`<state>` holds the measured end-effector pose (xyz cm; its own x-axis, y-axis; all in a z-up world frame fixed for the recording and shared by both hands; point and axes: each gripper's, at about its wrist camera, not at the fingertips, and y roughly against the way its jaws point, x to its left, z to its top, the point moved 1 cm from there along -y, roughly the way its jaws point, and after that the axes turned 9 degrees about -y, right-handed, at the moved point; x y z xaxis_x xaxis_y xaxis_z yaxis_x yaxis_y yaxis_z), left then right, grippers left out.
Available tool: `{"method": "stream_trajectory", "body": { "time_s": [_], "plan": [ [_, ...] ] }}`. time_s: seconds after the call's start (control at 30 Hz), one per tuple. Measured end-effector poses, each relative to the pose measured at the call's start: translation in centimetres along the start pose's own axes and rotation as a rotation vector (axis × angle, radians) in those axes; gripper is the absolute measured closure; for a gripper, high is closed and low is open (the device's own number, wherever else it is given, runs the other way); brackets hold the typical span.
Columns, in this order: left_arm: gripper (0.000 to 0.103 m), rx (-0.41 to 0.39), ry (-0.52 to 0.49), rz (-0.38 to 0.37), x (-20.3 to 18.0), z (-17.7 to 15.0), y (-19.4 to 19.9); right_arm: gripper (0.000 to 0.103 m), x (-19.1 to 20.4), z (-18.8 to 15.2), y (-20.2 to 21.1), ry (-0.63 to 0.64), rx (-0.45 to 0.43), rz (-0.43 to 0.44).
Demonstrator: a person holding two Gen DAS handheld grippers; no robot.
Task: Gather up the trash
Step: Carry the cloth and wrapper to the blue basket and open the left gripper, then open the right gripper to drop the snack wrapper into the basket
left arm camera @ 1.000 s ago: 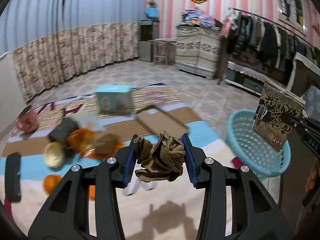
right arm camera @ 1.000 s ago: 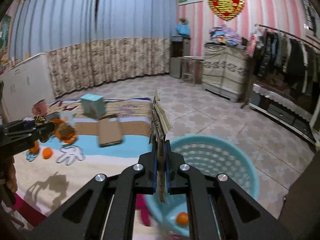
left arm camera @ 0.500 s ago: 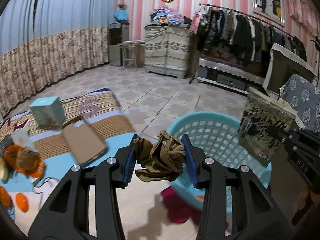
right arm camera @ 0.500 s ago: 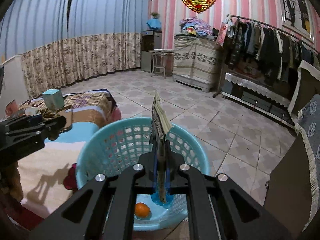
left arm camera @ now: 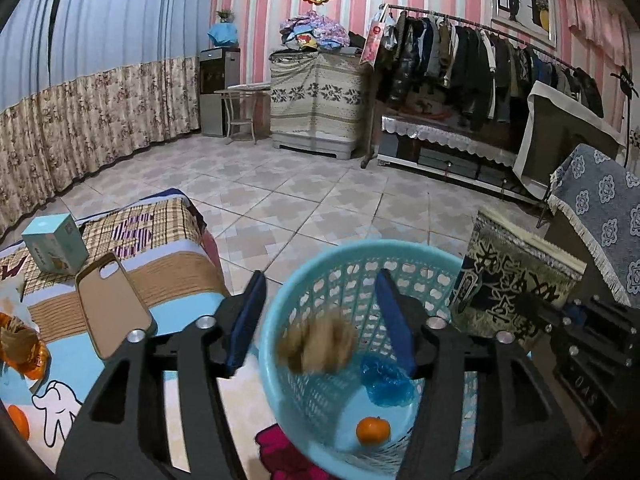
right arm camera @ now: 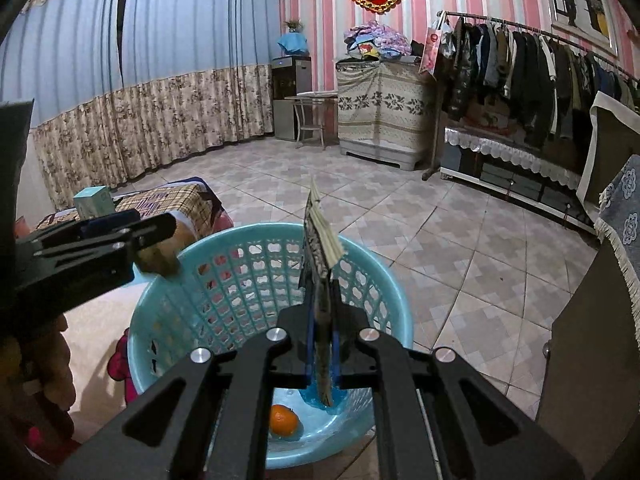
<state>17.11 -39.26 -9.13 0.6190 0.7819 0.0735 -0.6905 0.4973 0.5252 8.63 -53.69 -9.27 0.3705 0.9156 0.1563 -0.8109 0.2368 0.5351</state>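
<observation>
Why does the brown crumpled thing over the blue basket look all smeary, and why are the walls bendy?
Left wrist view: the brown paper wad is motion-blurred, dropping between the opening left gripper toward the basket. Both views: the fisheye lens bends curtains and walls. Right wrist view: the printed packet looks sharp, clamped in the right gripper.

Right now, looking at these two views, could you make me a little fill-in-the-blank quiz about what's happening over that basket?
1. The crumpled brown paper is blurred between the opening left gripper pads, above the light ____ basket.
2. The round fruit on the basket's bottom is coloured ____.
3. The right gripper is shut on a flat printed ____.

Missing words: blue; orange; packet
</observation>
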Motion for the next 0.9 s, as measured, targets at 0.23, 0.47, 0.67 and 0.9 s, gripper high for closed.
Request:
{"method": "stream_trajectory", "body": {
  "time_s": [0.23,0.47,0.67,0.9],
  "plan": [
    [0.019,-0.023,-0.011,0.068,1.4,-0.2,1.7,0.096,0.1,-0.8,-0.4,-0.002,0.012,0.004],
    [0.007,-0.019,0.013,0.149,4.5,-1.4,4.4,0.096,1.2,-1.2,-1.6,-0.025,0.024,0.017],
    [0.006,-0.014,0.045,0.202,7.5,-2.4,6.6,0.095,2.6,-1.1,-2.5,-0.019,0.025,0.008],
    [0.006,0.002,0.107,0.261,11.5,-4.2,9.0,0.032,3.0,-0.9,-3.8,-0.025,0.017,-0.06]
  ]
}}
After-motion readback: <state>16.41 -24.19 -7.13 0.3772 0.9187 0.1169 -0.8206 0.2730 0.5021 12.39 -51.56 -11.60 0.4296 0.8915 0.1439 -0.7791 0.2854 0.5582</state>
